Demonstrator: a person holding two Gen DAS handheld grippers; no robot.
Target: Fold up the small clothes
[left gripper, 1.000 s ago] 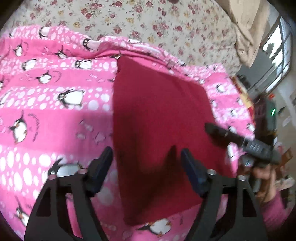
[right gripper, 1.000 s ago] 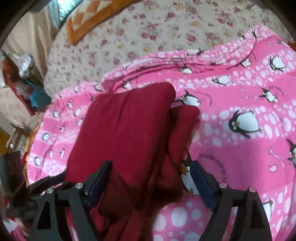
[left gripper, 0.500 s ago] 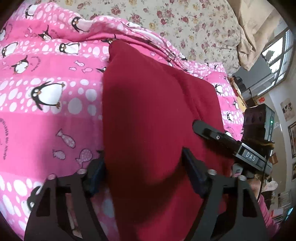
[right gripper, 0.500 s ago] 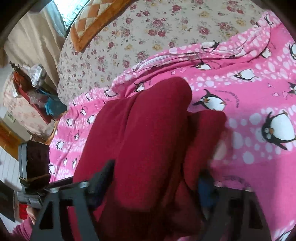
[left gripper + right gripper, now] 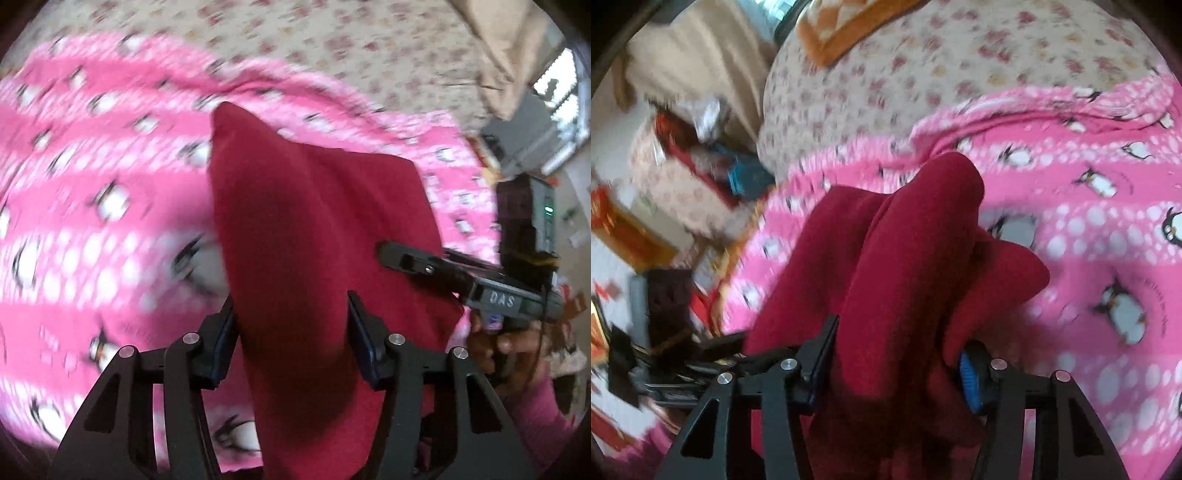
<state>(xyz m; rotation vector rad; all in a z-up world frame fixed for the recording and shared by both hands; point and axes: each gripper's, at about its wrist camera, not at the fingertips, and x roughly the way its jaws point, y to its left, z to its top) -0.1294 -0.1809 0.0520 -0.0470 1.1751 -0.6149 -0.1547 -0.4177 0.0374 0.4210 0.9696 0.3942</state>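
My left gripper (image 5: pixel 291 334) and right gripper (image 5: pixel 897 363) had jaws closing around the near edge of the red garment (image 5: pixel 317 236), bunched on the pink penguin blanket (image 5: pixel 92 206); folding looked half done, unflattened.

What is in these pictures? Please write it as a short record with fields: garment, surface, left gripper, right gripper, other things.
garment: dark red cloth, bunched in thick folds
surface: pink penguin blanket over a flowered bedsheet
left gripper: jaws closing, red cloth between them
right gripper: jaws closing, a thick bundle of the cloth between them
other things: orange patterned pillow at the far end of the bed; blurred clutter beside the bed
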